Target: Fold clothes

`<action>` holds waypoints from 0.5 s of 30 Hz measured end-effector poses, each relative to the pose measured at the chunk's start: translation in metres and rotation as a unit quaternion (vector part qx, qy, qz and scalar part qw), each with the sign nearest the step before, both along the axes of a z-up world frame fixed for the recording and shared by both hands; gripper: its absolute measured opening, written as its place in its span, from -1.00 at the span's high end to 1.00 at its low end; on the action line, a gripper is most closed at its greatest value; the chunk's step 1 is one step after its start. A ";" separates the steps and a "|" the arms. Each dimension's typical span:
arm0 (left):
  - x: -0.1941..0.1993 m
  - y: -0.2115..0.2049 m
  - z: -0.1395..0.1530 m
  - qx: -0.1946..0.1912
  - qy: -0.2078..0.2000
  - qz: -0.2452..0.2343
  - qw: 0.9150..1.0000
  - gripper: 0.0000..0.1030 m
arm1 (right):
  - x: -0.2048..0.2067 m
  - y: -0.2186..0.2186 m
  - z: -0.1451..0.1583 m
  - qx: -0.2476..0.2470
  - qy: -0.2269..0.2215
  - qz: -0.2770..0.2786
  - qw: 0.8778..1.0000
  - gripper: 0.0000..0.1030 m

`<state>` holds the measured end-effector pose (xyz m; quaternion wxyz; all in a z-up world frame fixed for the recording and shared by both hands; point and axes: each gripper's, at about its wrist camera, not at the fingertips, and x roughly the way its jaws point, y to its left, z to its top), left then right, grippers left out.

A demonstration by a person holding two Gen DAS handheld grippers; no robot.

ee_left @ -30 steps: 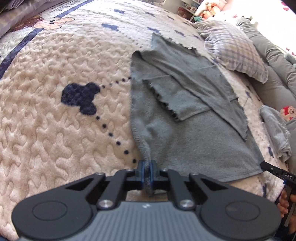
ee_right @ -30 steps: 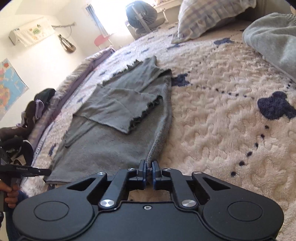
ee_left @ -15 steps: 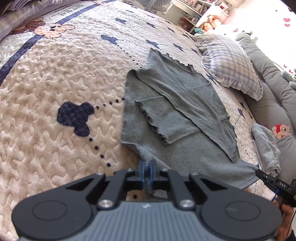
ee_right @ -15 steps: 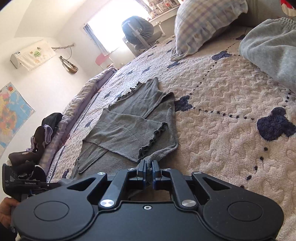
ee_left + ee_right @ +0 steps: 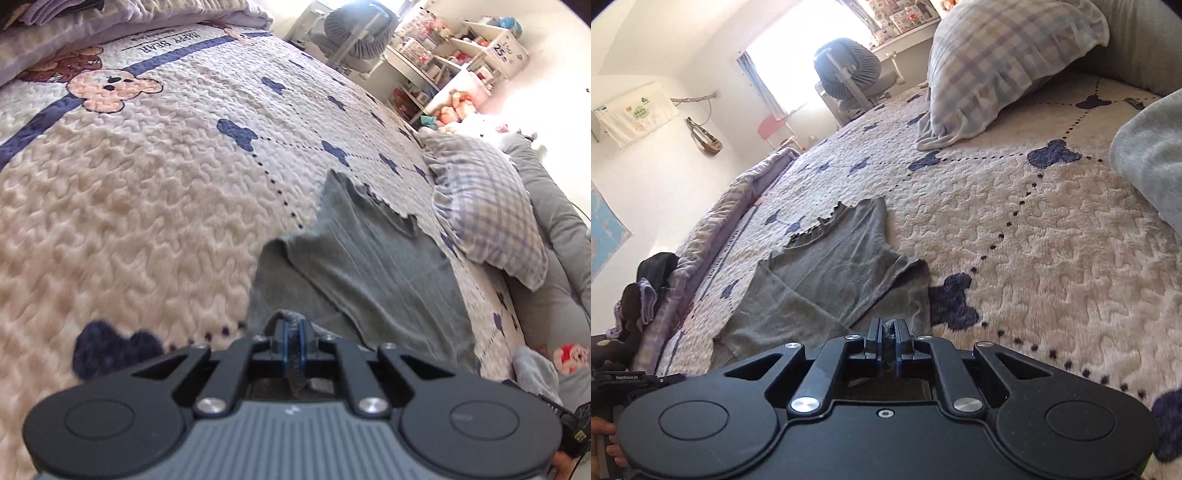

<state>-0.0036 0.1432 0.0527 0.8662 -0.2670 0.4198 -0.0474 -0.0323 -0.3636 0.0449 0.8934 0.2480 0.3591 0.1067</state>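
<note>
both tools have carried the bottom hem forward over the last second, so much less of the garment's lower half shows ahead of them than a second ago. the left tool (image 5: 291, 334) is clamped on one hem corner of the grey top (image 5: 373, 266), a fold of grey cloth pinched between its blue pads; the right tool (image 5: 888, 338) is clamped on the other hem corner in the same way. beyond the tools the grey top (image 5: 834, 266) lies on the bed (image 5: 147, 206), its sleeves already folded across the body and its frilled neckline pointing toward the far edge, near the checked pillow (image 5: 487, 214). a second grey garment (image 5: 1152, 158) waits by the bed's right side. judging by this, the bottom-to-top fold is under way: the hem seems headed for the neckline, and the corners need to land level so the halved top lies square.
</note>
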 end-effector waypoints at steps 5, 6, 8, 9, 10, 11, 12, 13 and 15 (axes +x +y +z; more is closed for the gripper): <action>0.032 0.008 -0.021 -0.011 0.020 0.029 0.999 0.85 | 0.051 0.005 -0.021 -0.006 0.028 -0.023 0.999 0.87; 0.034 0.012 -0.024 -0.020 0.020 0.033 0.999 0.84 | 0.058 0.007 -0.023 -0.011 0.029 -0.026 0.999 0.87; 0.034 0.017 -0.026 -0.028 0.016 0.035 0.999 0.83 | 0.069 0.009 -0.026 -0.023 0.031 -0.032 0.999 0.86; 0.033 0.019 -0.024 -0.029 0.009 0.028 0.999 0.69 | 0.070 0.009 -0.026 -0.034 0.031 -0.038 0.998 0.85; 0.030 0.020 -0.022 -0.028 0.000 0.019 0.999 0.59 | 0.072 0.008 -0.027 -0.044 0.034 -0.046 0.997 0.78; 0.028 0.021 -0.020 -0.024 -0.008 0.009 1.000 0.35 | 0.072 0.006 -0.027 -0.050 0.036 -0.050 0.997 0.77; 0.025 0.021 -0.017 -0.017 -0.014 -0.001 1.000 0.16 | 0.071 0.002 -0.027 -0.054 0.035 -0.050 0.997 0.77; 0.022 0.021 -0.013 -0.012 -0.021 -0.013 1.000 0.13 | 0.069 -0.002 -0.026 -0.059 0.031 -0.050 0.997 0.76; 0.014 0.021 -0.005 -0.005 -0.045 -0.043 0.998 0.06 | 0.059 -0.009 -0.020 -0.065 0.013 -0.047 0.997 0.73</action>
